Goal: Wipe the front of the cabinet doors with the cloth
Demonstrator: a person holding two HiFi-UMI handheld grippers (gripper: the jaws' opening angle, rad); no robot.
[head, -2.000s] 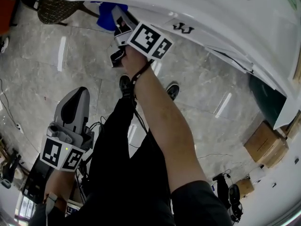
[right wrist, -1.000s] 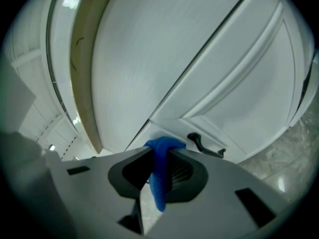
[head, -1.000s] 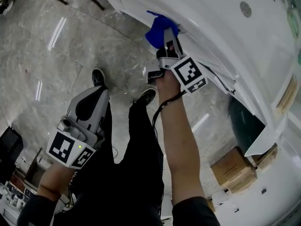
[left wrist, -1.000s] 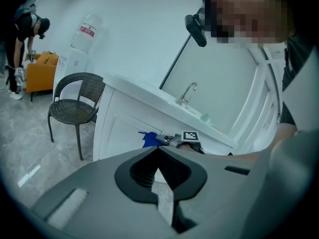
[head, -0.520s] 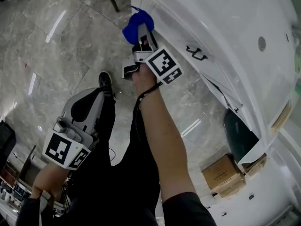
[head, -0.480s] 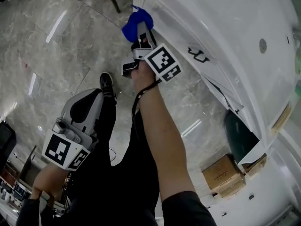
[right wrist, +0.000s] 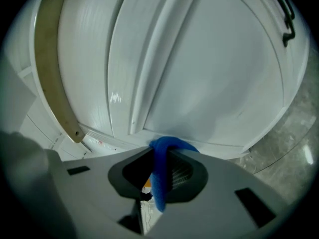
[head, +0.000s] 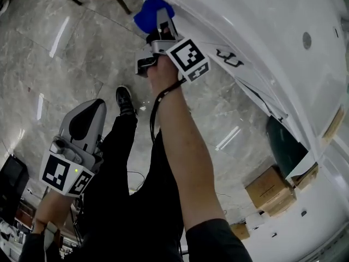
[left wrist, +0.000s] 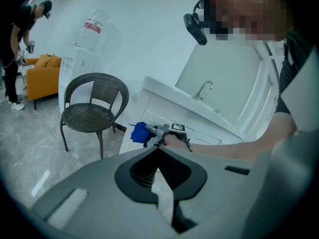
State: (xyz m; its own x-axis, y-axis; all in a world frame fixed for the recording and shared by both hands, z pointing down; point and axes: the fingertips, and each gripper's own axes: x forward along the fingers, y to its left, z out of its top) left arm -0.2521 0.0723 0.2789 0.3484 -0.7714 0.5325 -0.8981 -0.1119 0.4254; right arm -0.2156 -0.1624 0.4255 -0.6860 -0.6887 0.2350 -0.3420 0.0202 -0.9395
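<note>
Holds the smooth grey left gripper [head: 88,113] low at the left, clenched shut on nothing, above glossy veined marble floor [head: 65,64] with open room all round, a round woven-wicker chair [left wrist: 94,103] standing near the cabinet's end. Reaches the right gripper [head: 158,18] up and forward, clamped tight on a soft, bunched blue cloth [head: 147,12] set against the smooth white panelled cabinet door [right wrist: 209,73] at a moulded edge. Shows a dark curved handle [head: 228,58] well apart to the right, then a cardboard box [head: 275,187] on the floor.
</note>
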